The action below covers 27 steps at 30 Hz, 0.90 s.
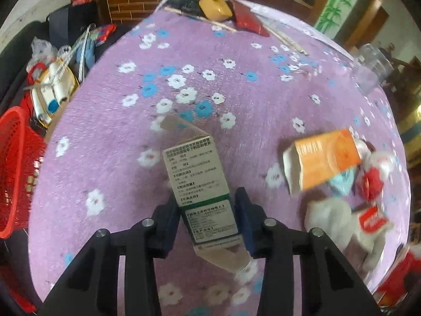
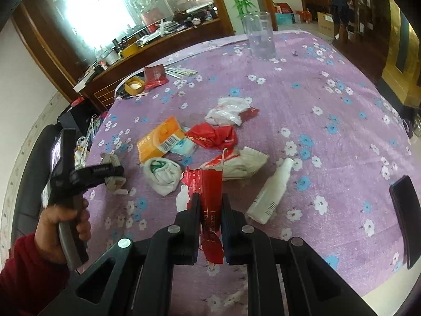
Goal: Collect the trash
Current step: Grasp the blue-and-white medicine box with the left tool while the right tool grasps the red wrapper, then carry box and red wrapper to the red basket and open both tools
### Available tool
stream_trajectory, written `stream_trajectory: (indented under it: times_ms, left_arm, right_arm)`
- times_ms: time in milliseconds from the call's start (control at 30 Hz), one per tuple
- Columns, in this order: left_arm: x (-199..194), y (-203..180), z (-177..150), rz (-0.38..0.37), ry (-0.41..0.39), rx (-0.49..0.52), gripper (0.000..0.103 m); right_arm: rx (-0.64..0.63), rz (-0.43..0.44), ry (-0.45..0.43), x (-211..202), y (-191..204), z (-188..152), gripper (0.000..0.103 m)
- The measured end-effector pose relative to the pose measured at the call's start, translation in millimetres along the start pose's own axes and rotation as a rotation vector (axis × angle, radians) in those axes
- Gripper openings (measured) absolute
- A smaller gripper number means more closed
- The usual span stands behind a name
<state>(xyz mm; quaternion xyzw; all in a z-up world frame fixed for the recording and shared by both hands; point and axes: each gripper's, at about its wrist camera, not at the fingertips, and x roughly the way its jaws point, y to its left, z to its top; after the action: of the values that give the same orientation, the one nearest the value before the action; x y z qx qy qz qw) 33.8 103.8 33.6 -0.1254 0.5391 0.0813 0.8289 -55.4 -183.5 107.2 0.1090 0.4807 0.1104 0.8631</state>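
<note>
My left gripper (image 1: 208, 205) is shut on a white and green medicine box (image 1: 200, 181), held above the purple flowered tablecloth (image 1: 236, 100). It also shows in the right wrist view (image 2: 115, 169), at the left, still gripping the box (image 2: 114, 181). My right gripper (image 2: 209, 202) is shut on a torn red wrapper (image 2: 208, 192). Trash lies on the cloth ahead: an orange box (image 2: 160, 139), a red plastic bag (image 2: 213, 135), a white crumpled bag (image 2: 229, 110), a rolled white cloth (image 2: 163, 171) and a white bottle (image 2: 271, 192).
A red mesh basket (image 1: 15, 168) stands off the table's left edge beside a cluttered box (image 1: 52, 89). A clear glass (image 2: 259, 35) stands at the far edge. A dark phone (image 2: 405, 216) lies at the right. A yellow tape roll (image 2: 134, 85) and red packet (image 2: 155, 75) sit at the back.
</note>
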Motion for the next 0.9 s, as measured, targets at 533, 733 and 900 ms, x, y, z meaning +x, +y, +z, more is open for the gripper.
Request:
stream_trajectory:
  times_ms: [533, 733, 900]
  left_arm:
    - [-116.1, 20.4, -50.7, 0.089, -0.340, 0.218, 0.039]
    - [-130.5, 34.9, -62.0, 0.132, -0.358, 0.219, 0.040]
    - [-138.5, 45.7, -67.1, 0.155, -0.370, 0.215, 0.040]
  right_arm:
    - [-0.171, 0.104, 0.002, 22.4, 91.5, -2.4, 0.014]
    - [-0.219, 0.139, 0.021, 28.5, 120.2, -7.9, 0.015]
    - [-0.252, 0.166, 0.024, 29.6, 140.6, -11.4, 0.015]
